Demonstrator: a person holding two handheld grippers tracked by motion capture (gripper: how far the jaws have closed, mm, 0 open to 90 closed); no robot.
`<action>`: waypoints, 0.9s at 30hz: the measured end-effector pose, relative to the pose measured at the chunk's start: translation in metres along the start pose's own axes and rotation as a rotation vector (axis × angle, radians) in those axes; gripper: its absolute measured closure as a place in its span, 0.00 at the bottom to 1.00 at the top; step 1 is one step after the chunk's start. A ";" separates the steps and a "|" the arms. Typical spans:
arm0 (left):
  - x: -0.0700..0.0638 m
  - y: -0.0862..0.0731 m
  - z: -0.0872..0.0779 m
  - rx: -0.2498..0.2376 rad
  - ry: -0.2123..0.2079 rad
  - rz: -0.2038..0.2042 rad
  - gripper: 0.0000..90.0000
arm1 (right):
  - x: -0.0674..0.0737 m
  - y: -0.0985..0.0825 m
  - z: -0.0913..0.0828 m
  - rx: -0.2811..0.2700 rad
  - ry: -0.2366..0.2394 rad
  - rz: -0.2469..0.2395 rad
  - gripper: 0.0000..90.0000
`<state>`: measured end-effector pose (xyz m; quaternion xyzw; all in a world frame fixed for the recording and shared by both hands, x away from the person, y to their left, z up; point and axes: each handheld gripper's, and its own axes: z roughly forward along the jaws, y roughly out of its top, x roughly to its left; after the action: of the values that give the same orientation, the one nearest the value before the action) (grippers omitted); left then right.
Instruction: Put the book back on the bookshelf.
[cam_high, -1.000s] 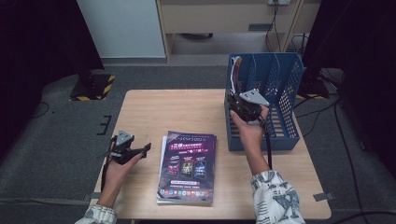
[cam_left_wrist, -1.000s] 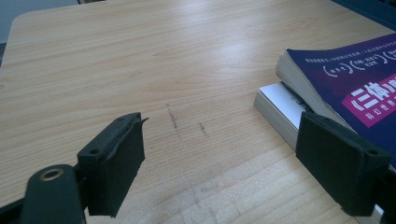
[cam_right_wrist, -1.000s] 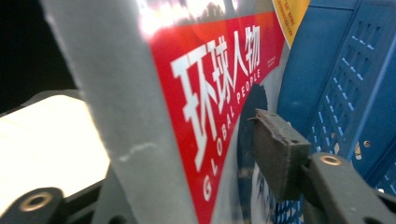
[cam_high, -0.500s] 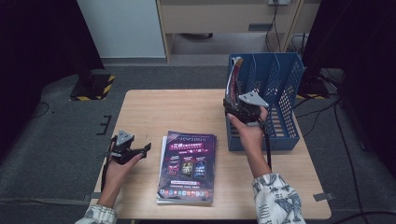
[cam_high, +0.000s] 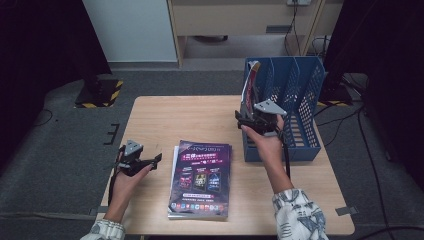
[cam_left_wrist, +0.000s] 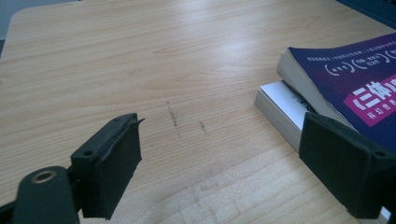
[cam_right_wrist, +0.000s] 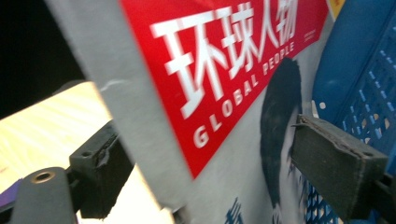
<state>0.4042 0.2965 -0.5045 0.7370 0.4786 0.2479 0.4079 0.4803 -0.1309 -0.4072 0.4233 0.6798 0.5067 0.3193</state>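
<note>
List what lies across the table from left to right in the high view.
Left gripper → stack of books with a purple cover on top → right gripper at the magazine → blue file rack.

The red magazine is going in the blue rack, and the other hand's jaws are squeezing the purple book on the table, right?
Not quite. The left gripper isn't squeezing the purple book: the left gripper view shows its jaws wide open, the book beside one of them. The rest holds: the red magazine stands at the blue rack.
</note>
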 end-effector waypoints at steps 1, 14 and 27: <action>0.000 0.000 0.000 -0.001 0.000 -0.003 0.13 | 0.001 0.000 -0.001 0.007 0.004 -0.007 0.15; -0.001 0.000 0.001 0.005 -0.006 0.002 0.12 | -0.003 -0.004 -0.016 0.019 0.040 0.016 0.12; -0.003 0.000 0.001 0.006 -0.023 0.008 0.11 | 0.004 -0.022 -0.040 0.029 0.105 -0.001 0.08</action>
<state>0.4038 0.2932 -0.5054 0.7427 0.4718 0.2397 0.4103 0.4382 -0.1468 -0.4171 0.4003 0.7032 0.5180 0.2774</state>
